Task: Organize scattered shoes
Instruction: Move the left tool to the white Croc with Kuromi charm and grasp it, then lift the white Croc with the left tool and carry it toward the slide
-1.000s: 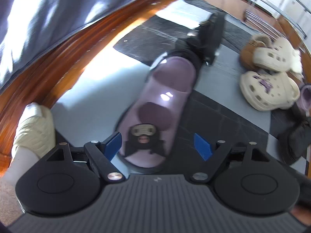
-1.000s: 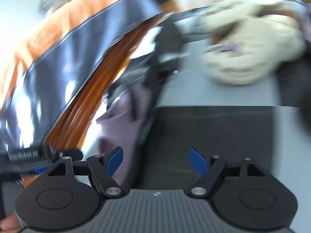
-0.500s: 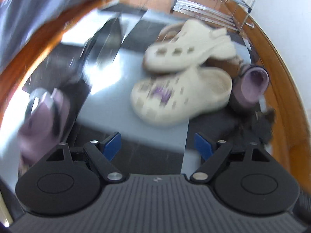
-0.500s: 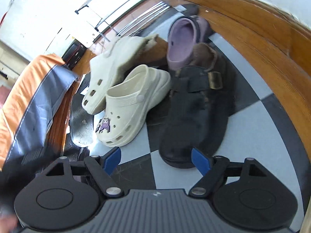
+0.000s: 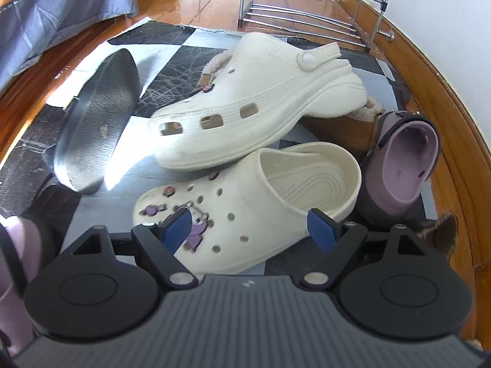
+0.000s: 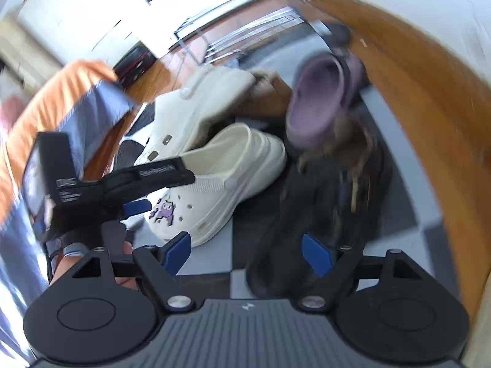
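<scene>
My left gripper (image 5: 249, 232) is open and hovers over the toe of a cream clog with purple charms (image 5: 245, 202); its pads do not press on it. A second cream clog (image 5: 254, 101) lies tilted on its side behind it. A purple clog (image 5: 402, 165) leans at the right, and another purple clog (image 5: 15, 260) sits at the left edge. My right gripper (image 6: 245, 253) is open above the toe of a black clog (image 6: 322, 214), holding nothing. In the right wrist view the left gripper (image 6: 138, 190) reaches over the charm clog (image 6: 221, 178).
A black slide (image 5: 98, 122) lies sole up on the checkered mat (image 5: 172, 52). A brown fuzzy slipper (image 5: 346, 125) sits under the tilted clog. A metal shoe rack (image 5: 307, 9) stands beyond the mat by the wall. A grey blanket (image 5: 46, 15) hangs at the left.
Both views swung away from the purple clog by the blanket to the shoe pile. The left gripper closed in on the charm clog, the right on the black clog. Both stayed open.
</scene>
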Tool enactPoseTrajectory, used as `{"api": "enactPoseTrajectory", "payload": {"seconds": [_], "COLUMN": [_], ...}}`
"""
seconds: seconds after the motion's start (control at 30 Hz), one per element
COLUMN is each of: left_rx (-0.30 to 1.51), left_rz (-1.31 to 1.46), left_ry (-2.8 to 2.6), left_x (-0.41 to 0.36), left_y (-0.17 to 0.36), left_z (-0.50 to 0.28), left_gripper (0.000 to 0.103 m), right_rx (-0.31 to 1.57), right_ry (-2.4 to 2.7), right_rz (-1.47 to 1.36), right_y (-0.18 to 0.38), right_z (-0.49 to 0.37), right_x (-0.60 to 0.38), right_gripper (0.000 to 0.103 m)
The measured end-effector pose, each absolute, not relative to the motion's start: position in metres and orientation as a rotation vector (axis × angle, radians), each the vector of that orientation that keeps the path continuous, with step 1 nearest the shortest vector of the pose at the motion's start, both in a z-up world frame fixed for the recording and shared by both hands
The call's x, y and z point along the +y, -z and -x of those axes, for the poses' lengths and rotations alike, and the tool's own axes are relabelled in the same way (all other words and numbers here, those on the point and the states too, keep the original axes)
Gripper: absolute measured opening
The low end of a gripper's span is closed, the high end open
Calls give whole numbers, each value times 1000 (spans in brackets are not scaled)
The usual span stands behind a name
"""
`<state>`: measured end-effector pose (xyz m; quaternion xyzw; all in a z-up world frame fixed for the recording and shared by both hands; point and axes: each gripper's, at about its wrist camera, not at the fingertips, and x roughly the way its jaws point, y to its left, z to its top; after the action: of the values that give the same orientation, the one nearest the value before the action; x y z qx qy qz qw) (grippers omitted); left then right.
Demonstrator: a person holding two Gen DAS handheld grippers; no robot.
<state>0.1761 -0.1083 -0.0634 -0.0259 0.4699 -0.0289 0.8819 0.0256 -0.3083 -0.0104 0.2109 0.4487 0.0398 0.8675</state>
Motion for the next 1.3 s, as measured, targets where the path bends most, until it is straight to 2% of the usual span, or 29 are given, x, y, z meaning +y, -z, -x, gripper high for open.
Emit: {"api": "enactPoseTrajectory", "payload": {"seconds": [0.1,0.23,0.27,0.3,0.33,0.37,0.4,0.6,0.67,0.77,0.83,0.9,0.93,0.97,1.0,1.03,1.17,1.2,1.3], "left_rx": [1007,1045,1055,1060,1065,1071,1075,1108,1107,1086,1074,1058,1052,1045,1039,1032,1022,1016,992], "left_rz": [79,154,196,230,263,256,240,236,231,183,148,113,99,107,118,130,36,15,-32], "left_ry": [55,48,48,62,78,90,98,111,115,131,126,84,64,83,107,131,103,98,89], "left_x": [-107,-100,-97,-95,-94,-96,-99,-98,-95,-98,-101,-102,-102,-101,-100,-99,-113,-115,-118], "left_y": [75,81,81,80,78,75,72,64,63,63,63,66,68,68,68,68,63,62,62], "left_z": [-191,-198,-197,-196,-194,-194,-193,-186,-179,-173,-171,-171,-172,-172,-172,-172,-166,-163,-153], "left_gripper": [93,95,88,71,66,54,47,22,17,16,24,52,56,51,36,29,22,20,17], "right_rx": [948,939,940,936,929,909,876,815,814,818,818,820,821,822,819,813,738,725,751], "right_ry": [-151,-159,-165,-160,-153,-130,-91,-5,5,3,-4,-28,-49,-73,-104,-135,-274,-277,-250], "right_rz": [-336,-349,-366,-395,-420,-439,-465,-548,-568,-580,-582,-564,-546,-526,-503,-480,-309,-271,-337], "right_y": [2,4,7,12,16,18,20,30,31,32,33,34,35,37,38,38,37,37,41], "right_z": [-44,-37,-34,-30,-26,-21,-14,15,19,18,17,14,12,11,9,7,-5,-11,-16], "right_x": [-298,-288,-287,-285,-284,-285,-286,-297,-302,-306,-308,-306,-304,-301,-298,-294,-272,-268,-271], "right_gripper": [82,85,85,85,84,83,83,83,83,83,83,83,83,83,83,83,82,79,75]}}
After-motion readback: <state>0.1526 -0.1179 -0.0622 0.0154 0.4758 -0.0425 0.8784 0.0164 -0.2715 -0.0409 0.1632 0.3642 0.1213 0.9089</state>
